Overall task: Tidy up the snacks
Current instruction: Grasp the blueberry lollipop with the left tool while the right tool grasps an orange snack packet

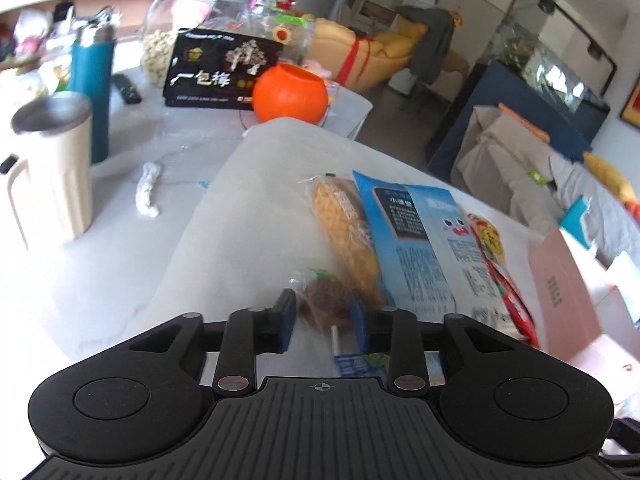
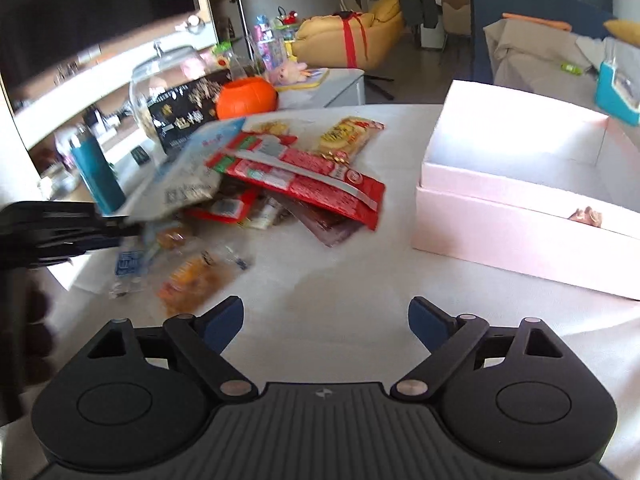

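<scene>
My left gripper (image 1: 324,318) has its jaws close around a brown lollipop in clear wrap (image 1: 322,302), its white stick pointing back at me; contact is not certain. Beyond it lie a yellow waffle snack (image 1: 346,236), a blue-white packet (image 1: 416,240) and a red-yellow packet (image 1: 500,264). In the right wrist view my right gripper (image 2: 326,320) is open and empty above bare tablecloth. Ahead of it is a pile of snacks: red packets (image 2: 304,176), a yellow packet (image 2: 344,136), the blue-white packet (image 2: 192,172) and orange candies (image 2: 192,276). The open pink box (image 2: 500,216) stands right.
An orange pumpkin bowl (image 1: 290,94), a black snack box (image 1: 220,70), a glass jar (image 1: 184,32), a teal bottle (image 1: 92,88), a beige mug (image 1: 52,168) and a remote (image 1: 126,88) crowd the far left. The pink box (image 1: 560,280) lies right. The left gripper's body (image 2: 52,232) shows at left.
</scene>
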Demonstrator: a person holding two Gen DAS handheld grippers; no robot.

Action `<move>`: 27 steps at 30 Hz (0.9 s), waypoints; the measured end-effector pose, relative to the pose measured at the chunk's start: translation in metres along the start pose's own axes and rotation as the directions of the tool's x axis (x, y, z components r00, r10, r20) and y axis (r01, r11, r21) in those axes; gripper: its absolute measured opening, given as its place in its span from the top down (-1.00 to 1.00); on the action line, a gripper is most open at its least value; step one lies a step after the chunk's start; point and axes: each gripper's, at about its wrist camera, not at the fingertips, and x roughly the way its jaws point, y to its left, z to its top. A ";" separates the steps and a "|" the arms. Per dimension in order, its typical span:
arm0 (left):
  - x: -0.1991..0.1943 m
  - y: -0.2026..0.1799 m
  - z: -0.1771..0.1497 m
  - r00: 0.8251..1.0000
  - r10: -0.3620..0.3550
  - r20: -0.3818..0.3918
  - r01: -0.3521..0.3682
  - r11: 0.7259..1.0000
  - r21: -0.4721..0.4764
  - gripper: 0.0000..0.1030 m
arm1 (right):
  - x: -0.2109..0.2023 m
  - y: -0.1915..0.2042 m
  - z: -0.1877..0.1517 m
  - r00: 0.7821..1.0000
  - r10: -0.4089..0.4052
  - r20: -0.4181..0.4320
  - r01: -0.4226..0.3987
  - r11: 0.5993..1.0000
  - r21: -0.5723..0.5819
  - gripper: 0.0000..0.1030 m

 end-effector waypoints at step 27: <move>-0.037 -0.023 -0.039 0.997 -0.023 -0.074 0.053 0.896 0.441 0.17 | -0.004 0.021 -0.003 0.998 0.014 -0.060 -0.024 0.984 -0.178 -0.15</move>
